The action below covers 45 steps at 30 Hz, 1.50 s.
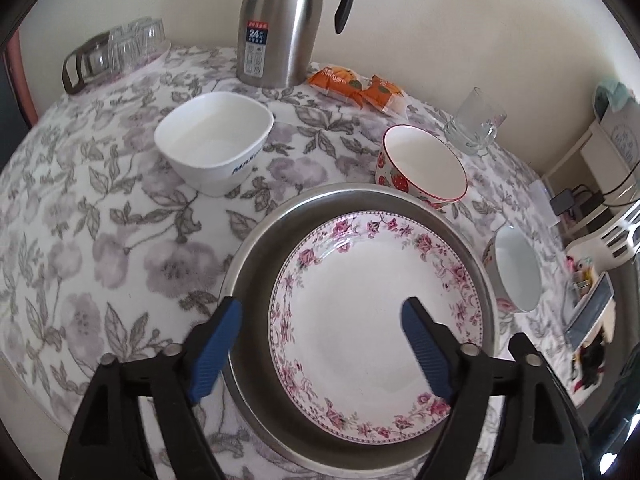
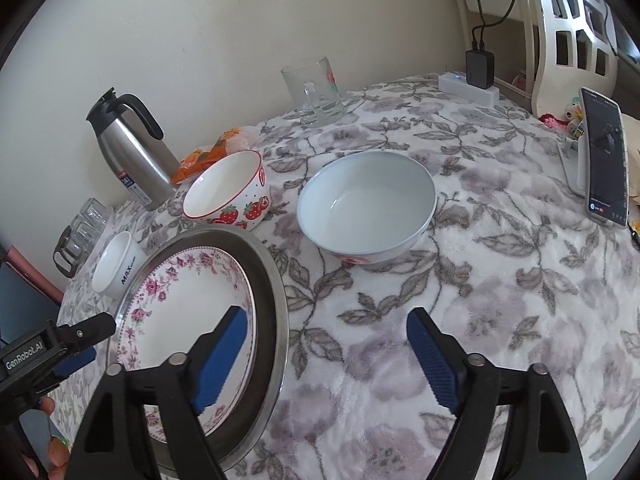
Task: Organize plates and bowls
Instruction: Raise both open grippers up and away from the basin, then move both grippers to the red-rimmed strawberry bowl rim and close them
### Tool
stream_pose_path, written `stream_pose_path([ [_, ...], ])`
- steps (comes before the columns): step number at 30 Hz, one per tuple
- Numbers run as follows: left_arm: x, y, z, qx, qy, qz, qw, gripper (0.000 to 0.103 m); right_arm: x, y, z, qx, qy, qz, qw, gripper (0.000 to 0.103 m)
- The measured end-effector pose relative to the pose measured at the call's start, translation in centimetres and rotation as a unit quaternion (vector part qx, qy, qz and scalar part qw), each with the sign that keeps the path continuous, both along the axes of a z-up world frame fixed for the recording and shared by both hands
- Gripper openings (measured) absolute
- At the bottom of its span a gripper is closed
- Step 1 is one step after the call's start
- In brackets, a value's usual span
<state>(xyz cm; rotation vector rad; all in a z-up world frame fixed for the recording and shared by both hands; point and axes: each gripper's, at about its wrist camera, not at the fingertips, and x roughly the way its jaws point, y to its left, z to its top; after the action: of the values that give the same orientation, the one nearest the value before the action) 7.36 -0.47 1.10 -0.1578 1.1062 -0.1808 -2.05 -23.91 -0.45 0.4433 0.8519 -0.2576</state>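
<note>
A white plate with a pink flower rim [image 1: 372,316] lies inside a metal pan [image 1: 256,248]; both also show in the right wrist view, the plate [image 2: 176,308] and the pan [image 2: 276,292]. A square white bowl [image 1: 214,142] stands behind on the left, a strawberry bowl [image 1: 424,168] behind on the right, and a pale blue bowl [image 1: 516,268] at the right. My left gripper [image 1: 322,314] is open and empty above the plate. My right gripper [image 2: 328,324] is open and empty over the cloth, right of the pan and in front of the blue bowl [image 2: 366,204]. The strawberry bowl [image 2: 228,188] and square bowl [image 2: 116,266] show there too.
A steel thermos jug [image 1: 280,20] stands at the back by the wall, with orange snack packets [image 1: 356,86], a glass mug [image 1: 476,120] and a rack of small glasses [image 1: 120,48]. A phone on a stand [image 2: 604,156] and a power strip [image 2: 468,88] are at the far right.
</note>
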Motion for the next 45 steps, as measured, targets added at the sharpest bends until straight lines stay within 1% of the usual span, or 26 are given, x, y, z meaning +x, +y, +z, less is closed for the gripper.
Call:
stream_pose_path([
  [1, 0.0, -0.2, 0.0, 0.007, -0.007, 0.0, 1.0, 0.092, 0.0, 0.0, -0.1, -0.002, 0.001, 0.0, 1.0, 0.094],
  [2, -0.1, -0.2, 0.1, 0.013, -0.011, 0.0, 0.9999, 0.092, 0.0, -0.1, -0.1, -0.003, 0.003, 0.0, 1.0, 0.1],
  [3, 0.0, -0.3, 0.1, 0.017, -0.012, 0.002, 0.9998, 0.093, 0.1, -0.1, -0.2, -0.004, 0.004, -0.001, 1.0, 0.103],
  [6, 0.2, -0.3, 0.0, 0.023, -0.02, 0.012, 0.9995, 0.099, 0.1, -0.3, -0.3, -0.01, 0.007, -0.003, 1.0, 0.103],
  [9, 0.7, -0.2, 0.1, 0.027, -0.032, 0.022, 0.9989, 0.099, 0.1, -0.5, 0.0, -0.015, 0.0, -0.009, 1.0, 0.103],
  [12, 1.2, -0.2, 0.5, 0.031, -0.057, 0.036, 0.9973, 0.099, 0.2, -0.6, 0.5, -0.024, -0.015, -0.019, 0.999, 0.103],
  [14, 1.3, -0.2, 0.9, 0.032, -0.082, 0.046, 0.9951, 0.099, 0.3, -0.6, 0.9, -0.033, -0.02, -0.023, 0.999, 0.103],
  [16, 1.5, -0.3, 1.3, 0.033, -0.099, 0.048, 0.9934, 0.099, 0.5, -0.4, 1.4, -0.045, -0.024, -0.024, 0.998, 0.103],
  [21, 2.4, -1.4, 2.4, 0.04, -0.129, 0.035, 0.9902, 0.099, 1.3, -0.1, 2.7, -0.064, -0.036, -0.02, 0.997, 0.103],
  [24, 3.0, -2.0, 2.8, 0.036, -0.134, 0.034, 0.9897, 0.099, 2.0, 0.1, 3.3, -0.071, -0.043, -0.014, 0.996, 0.103],
  [26, 3.5, -2.4, 3.1, 0.025, -0.134, 0.032, 0.9902, 0.099, 2.6, 0.3, 3.4, -0.072, -0.046, -0.006, 0.996, 0.103],
  [30, 4.5, -3.2, 3.4, 0.014, -0.138, 0.028, 0.9899, 0.099, 3.9, 0.8, 3.6, -0.086, -0.043, 0.007, 0.995, 0.103],
  [37, 6.6, -5.2, 4.0, -0.02, -0.134, -0.015, 0.9907, 0.099, 6.1, 0.3, 3.8, -0.091, -0.038, 0.021, 0.995, 0.103],
  [40, 7.3, -5.6, 3.9, -0.019, -0.137, -0.019, 0.9902, 0.099, 7.1, -0.4, 3.8, -0.085, -0.035, 0.022, 0.996, 0.103],
  [45, 8.9, -6.4, 2.8, -0.02, -0.118, -0.027, 0.9925, 0.099, 9.1, -1.4, 3.8, -0.081, -0.029, 0.023, 0.996, 0.103],
])
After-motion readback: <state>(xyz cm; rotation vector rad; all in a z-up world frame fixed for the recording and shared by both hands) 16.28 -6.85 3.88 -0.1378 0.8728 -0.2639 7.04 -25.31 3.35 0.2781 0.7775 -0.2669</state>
